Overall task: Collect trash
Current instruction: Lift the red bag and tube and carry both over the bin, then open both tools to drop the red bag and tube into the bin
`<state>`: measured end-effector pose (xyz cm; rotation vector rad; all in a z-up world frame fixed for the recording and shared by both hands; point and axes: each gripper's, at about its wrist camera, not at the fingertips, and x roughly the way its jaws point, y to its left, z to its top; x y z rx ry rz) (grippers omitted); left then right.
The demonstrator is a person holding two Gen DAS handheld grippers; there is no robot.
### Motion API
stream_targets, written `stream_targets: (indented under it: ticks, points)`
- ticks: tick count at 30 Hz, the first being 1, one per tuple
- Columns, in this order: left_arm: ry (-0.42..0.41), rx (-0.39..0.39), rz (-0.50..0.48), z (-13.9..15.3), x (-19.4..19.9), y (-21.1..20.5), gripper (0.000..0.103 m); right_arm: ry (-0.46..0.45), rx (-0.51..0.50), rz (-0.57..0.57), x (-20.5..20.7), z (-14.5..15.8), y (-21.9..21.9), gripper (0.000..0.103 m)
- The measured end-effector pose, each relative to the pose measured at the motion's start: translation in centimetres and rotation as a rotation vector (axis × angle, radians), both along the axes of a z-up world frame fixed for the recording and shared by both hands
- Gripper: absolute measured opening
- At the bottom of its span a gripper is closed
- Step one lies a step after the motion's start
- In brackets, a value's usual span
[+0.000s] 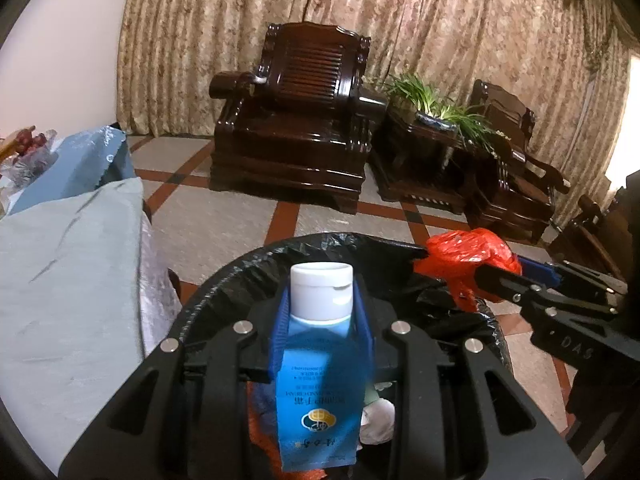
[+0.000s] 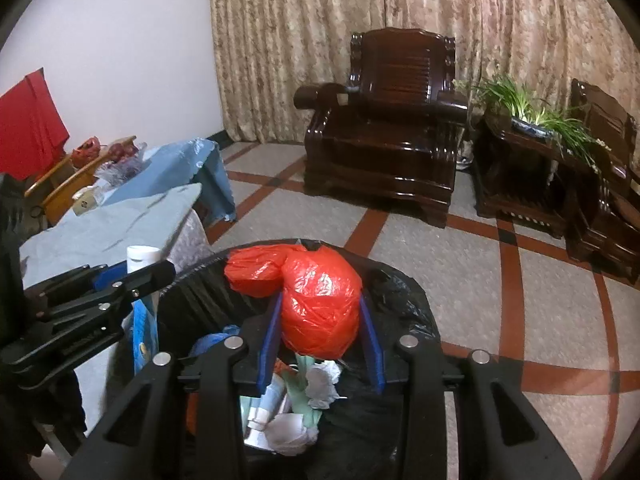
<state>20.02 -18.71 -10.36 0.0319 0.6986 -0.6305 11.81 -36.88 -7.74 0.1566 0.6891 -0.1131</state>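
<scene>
Both loads hang directly above the mouth of the black-lined round trash bin [image 2: 400, 292], so the coming move looks like a plain release. The left gripper [image 1: 322, 300] clamps its 2 blue pads on a blue plastic tube with a white cap [image 1: 320, 360], long axis running along the fingers, cap forward. The right gripper [image 2: 320, 320] pinches a crumpled red plastic bag [image 2: 320, 300] just above the paper scraps.

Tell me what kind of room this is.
Probably a home living room: carved dark wooden armchairs, floor-length patterned curtains and a potted plant on a side table, with a black-lined trash bin in front.
</scene>
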Motion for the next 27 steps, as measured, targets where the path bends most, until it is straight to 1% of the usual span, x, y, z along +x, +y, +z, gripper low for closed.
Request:
stream_targets:
  ticks: [6,7,8,9,10,11,12,13,14,15,17,18,19,22,27]
  points:
    - [0.025,0.013,-0.022,-1.2,1.0,-1.1,0.029,0.029,0.007,-0.011,0.8,-1.4,-0.9,0.037]
    - [0.029,0.015,-0.023,-1.3,1.1,-1.2,0.031,0.032,0.007,-0.010,0.9,-1.6,-1.0,0.039]
    - [0.032,0.017,-0.020,-1.4,1.2,-1.1,0.035,0.037,0.007,-0.005,0.9,-1.9,-1.0,0.041]
    - [0.039,0.009,-0.020,-1.5,1.3,-1.0,0.050,0.043,0.008,-0.004,0.9,-2.1,-1.2,0.045]
    - [0.043,0.001,-0.021,-1.5,1.4,-0.8,0.060,0.049,0.008,-0.005,0.9,-2.3,-1.3,0.048]
    - [0.046,-0.002,-0.016,-1.5,1.4,-0.5,0.064,0.054,0.001,-0.011,0.8,-2.4,-1.4,0.057]
    - [0.046,-0.001,-0.012,-1.4,1.4,-0.3,0.069,0.057,-0.003,-0.016,0.6,-2.5,-1.4,0.063]
    - [0.046,0.000,-0.007,-1.4,1.4,0.1,0.073,0.056,-0.001,-0.020,0.5,-2.4,-1.5,0.065]
    - [0.045,0.003,0.000,-1.3,1.2,0.2,0.076,0.053,0.002,-0.023,0.2,-2.4,-1.5,0.070]
    - [0.042,0.007,0.013,-1.2,1.1,0.6,0.079,0.051,0.000,-0.026,0.0,-2.3,-1.4,0.080]
    - [0.043,0.009,0.034,-0.9,1.0,1.6,0.083,0.043,-0.007,-0.031,-0.4,-2.1,-1.3,0.091]
    - [0.045,0.010,0.047,-0.6,0.9,2.2,0.086,0.041,-0.004,-0.027,-0.4,-2.0,-1.2,0.096]
    - [0.043,0.012,0.056,-0.4,0.7,2.7,0.088,0.042,0.001,-0.023,-0.6,-1.9,-1.1,0.097]
    - [0.022,0.036,0.091,0.5,0.0,4.4,0.093,0.046,0.022,-0.002,-1.0,-1.3,-0.5,0.097]
    - [-0.004,0.073,0.154,2.2,-1.8,7.2,0.095,0.026,0.036,0.052,-2.1,0.4,1.5,0.097]
